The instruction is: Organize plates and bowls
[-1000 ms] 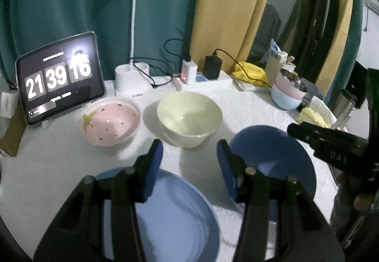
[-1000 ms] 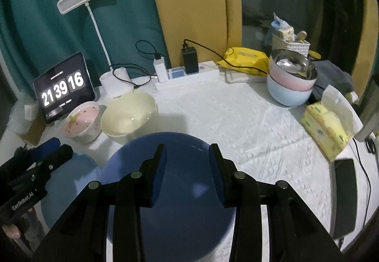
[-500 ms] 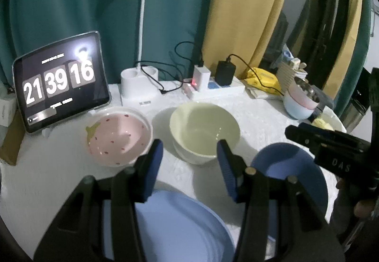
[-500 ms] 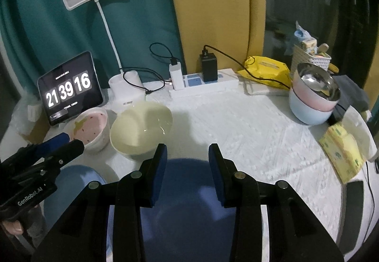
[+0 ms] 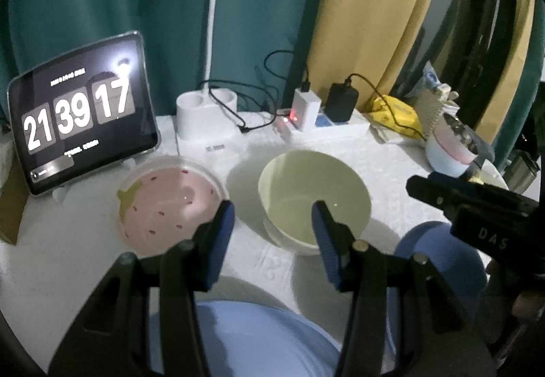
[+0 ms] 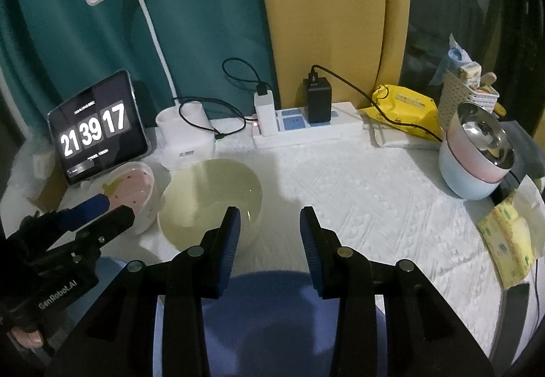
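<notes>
A pink strawberry bowl point(image 5: 168, 206) and a cream bowl point(image 5: 313, 196) sit side by side on the white table. A light blue plate point(image 5: 259, 339) lies under my left gripper point(image 5: 272, 234), which is open and empty above the table, its right finger over the cream bowl's near rim. A darker blue plate point(image 6: 272, 315) lies under my right gripper point(image 6: 269, 240), also open and empty, just right of the cream bowl point(image 6: 207, 200). The pink bowl point(image 6: 129, 186) shows at left in the right wrist view.
A tablet clock point(image 5: 81, 111), a lamp base point(image 5: 207, 114) and a power strip point(image 6: 306, 128) with cables line the back. Stacked pink and blue bowls point(image 6: 477, 159), a yellow pouch point(image 6: 402, 111) and a tissue pack point(image 6: 511, 240) are at right.
Both grippers have risen and pulled back from the blue plates. The bowls now sit nearer the middle of each view. Both stay open.
</notes>
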Motion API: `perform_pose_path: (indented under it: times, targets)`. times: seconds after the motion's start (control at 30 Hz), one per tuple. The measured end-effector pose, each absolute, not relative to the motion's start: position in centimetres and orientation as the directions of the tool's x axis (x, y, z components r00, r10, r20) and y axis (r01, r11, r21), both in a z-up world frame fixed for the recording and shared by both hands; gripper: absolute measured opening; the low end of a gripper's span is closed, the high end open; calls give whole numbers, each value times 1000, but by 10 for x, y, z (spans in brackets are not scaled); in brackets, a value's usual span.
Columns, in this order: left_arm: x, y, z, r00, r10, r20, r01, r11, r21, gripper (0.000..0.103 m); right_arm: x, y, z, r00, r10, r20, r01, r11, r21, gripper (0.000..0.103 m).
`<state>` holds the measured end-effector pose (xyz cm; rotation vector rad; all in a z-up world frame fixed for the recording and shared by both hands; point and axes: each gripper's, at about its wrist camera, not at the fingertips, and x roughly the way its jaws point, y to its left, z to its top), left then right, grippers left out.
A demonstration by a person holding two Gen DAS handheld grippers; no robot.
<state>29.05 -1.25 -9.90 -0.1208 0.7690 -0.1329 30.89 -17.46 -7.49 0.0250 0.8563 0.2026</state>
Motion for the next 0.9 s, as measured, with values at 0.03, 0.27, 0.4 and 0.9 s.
perform_pose_path:
  times: [0.03, 0.27, 0.4, 0.9]
  targets:
    - [293, -12, -102, 705, -162, -690, 72, 985, -158, 49, 313, -173, -77, 630, 186, -753, -164, 981, 105, 38]
    - [316, -14, -121, 651, -154, -743, 60, 987, -152, 49, 334, -163, -95, 589, 183, -787, -155, 982, 112, 38]
    - [325, -16, -129, 632, -167, -757, 62, 984, -165, 49, 343, -158, -106, 560, 191, -806, -151, 980, 128, 38]
    - [337, -24, -146, 605, -165, -779, 74, 986, -152, 49, 365, -147, -140, 493, 198, -847, -140, 979, 147, 38]
